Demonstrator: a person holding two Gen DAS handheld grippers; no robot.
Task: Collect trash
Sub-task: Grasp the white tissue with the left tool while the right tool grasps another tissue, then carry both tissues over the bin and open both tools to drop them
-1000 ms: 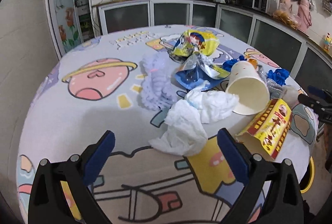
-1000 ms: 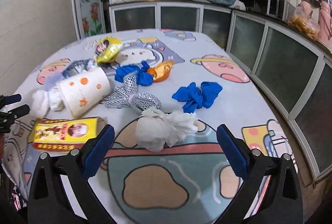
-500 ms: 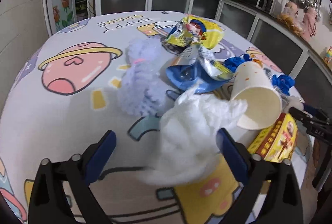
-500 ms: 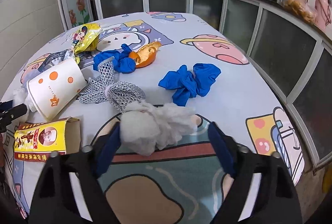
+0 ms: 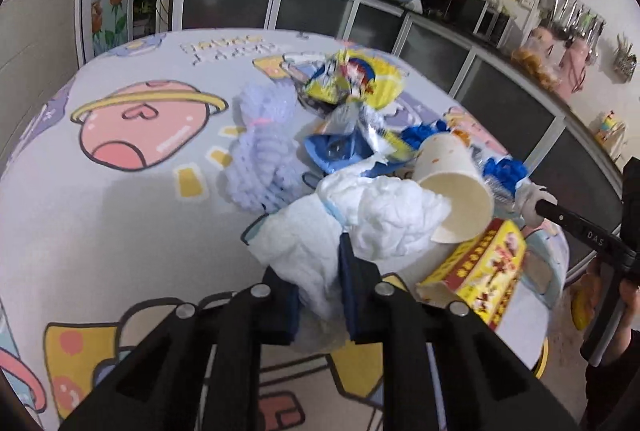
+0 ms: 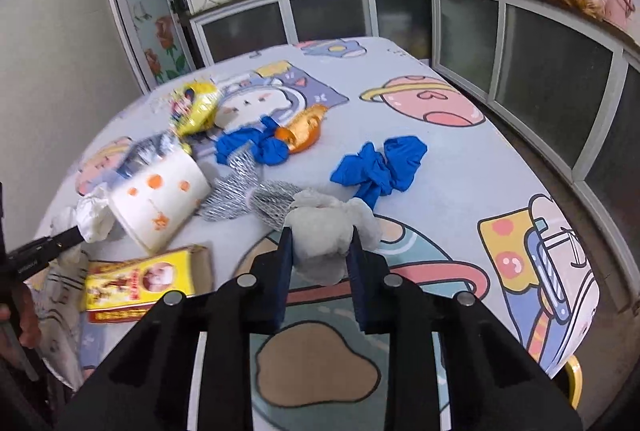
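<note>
My left gripper (image 5: 320,295) is shut on a crumpled white tissue (image 5: 312,251) and holds it just above the table. My right gripper (image 6: 320,259) is shut on a greyish-white tissue wad (image 6: 324,231). Trash lies around: a paper cup (image 5: 456,187) on its side, also in the right wrist view (image 6: 160,199); a yellow box (image 5: 480,271); snack wrappers (image 5: 352,79); a lilac mesh puff (image 5: 260,147); a silver mesh (image 6: 248,191); blue gloves (image 6: 380,167); an orange wrapper (image 6: 304,127).
The round table has a cartoon-print cloth (image 5: 120,191). Kitchen cabinets (image 6: 540,71) run along the far and right sides. The table edge (image 6: 580,311) is close on the right. The other gripper shows at the right edge (image 5: 580,231).
Both grippers moved forward and closed: the left onto the white tissue, the right onto the greyish tissue wad. Both wads now sit between the fingers.
</note>
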